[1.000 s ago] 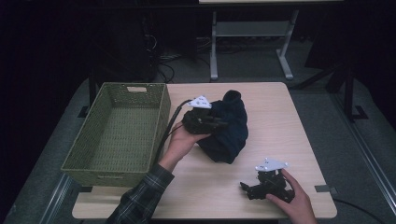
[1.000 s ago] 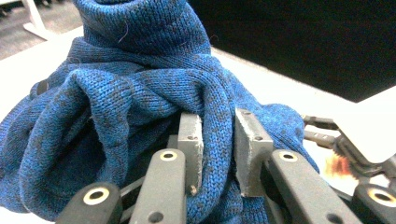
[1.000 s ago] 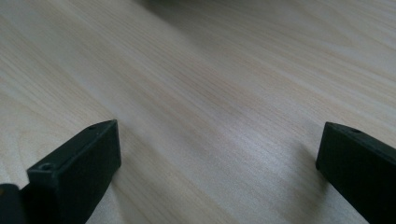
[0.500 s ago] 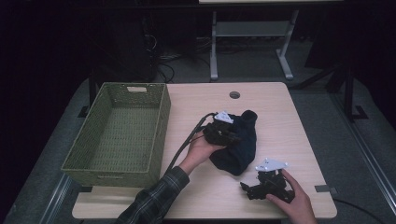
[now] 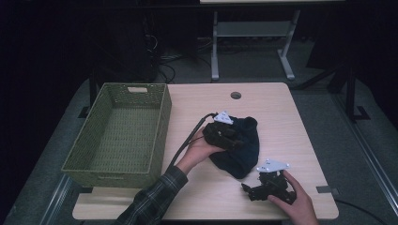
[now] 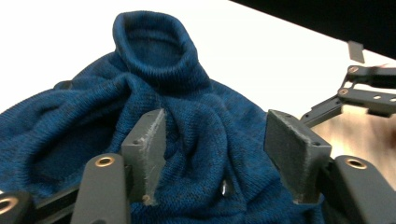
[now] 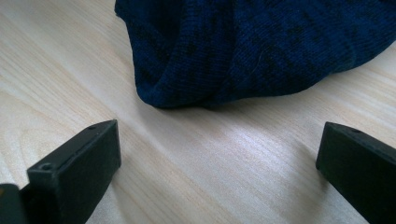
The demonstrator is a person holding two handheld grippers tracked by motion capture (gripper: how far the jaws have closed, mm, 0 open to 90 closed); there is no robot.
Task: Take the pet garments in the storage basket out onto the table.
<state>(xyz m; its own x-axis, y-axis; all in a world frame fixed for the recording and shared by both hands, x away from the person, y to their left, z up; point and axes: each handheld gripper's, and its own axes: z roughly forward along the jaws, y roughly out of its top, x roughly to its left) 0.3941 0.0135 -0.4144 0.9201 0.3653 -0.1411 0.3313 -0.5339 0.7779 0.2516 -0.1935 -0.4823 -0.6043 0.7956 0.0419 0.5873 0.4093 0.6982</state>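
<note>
On the pale bench (image 5: 281,108) beside a green basket (image 5: 117,131), a soft, light, limp knit garment (image 6: 187,126) lies crumpled under the left claw (image 6: 219,140), just opened and holding nothing, best pinched at a thick fold; the right claw (image 7: 217,154) gapes empty nearby.

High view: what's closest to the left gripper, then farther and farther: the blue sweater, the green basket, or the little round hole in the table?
1. Blue sweater: right under the left gripper.
2. Round hole: farther back on the table.
3. Green basket: off to the left; its near wall is about as close as the hole, so that's hard to call.
</note>
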